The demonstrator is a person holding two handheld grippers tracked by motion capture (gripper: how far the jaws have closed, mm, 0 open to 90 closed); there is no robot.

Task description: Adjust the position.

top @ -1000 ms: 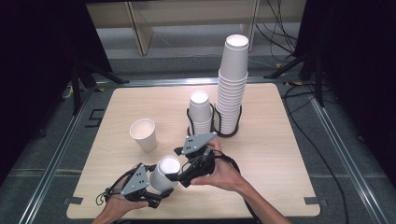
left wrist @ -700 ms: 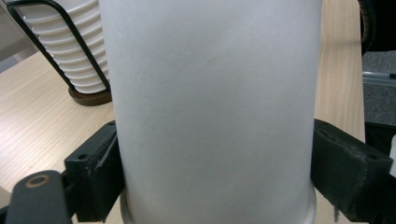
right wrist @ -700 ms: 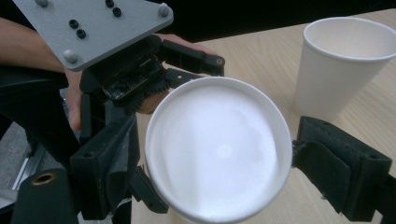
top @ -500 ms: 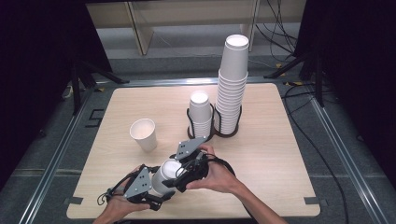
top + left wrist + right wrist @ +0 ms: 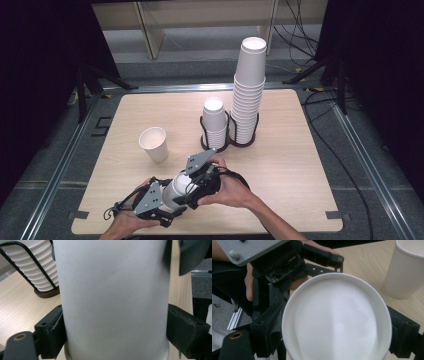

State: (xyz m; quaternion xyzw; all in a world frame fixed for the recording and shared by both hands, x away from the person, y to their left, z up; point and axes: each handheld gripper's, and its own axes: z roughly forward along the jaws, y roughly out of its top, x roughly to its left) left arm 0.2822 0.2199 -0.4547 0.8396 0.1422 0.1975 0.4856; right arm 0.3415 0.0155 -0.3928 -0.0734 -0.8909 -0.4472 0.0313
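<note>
Lying between both tools at the table's (image 5: 300,150) near edge, a white paper cup (image 5: 176,190) is clamped by the left gripper (image 5: 167,206) and also by the right gripper (image 5: 192,192), with a lone upright cup (image 5: 153,143) and two racked stacks (image 5: 235,110) beyond.

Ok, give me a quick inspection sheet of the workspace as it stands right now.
Surface: light wooden table, bare apart from the cups.
Job's things: white paper cup held between both tongs near the front edge; single cup upright, mid-left; short stack and tall stack in a black wire holder.
Clutter: nothing seen.
Grippers: left tongs clamp the held cup's wall; right tongs sit either side of its white round end.
Cables: one loops from the right tongs; more lie on the floor at the back.
Surroundings: metal frame rails, dark curtains, grey floor.
</note>
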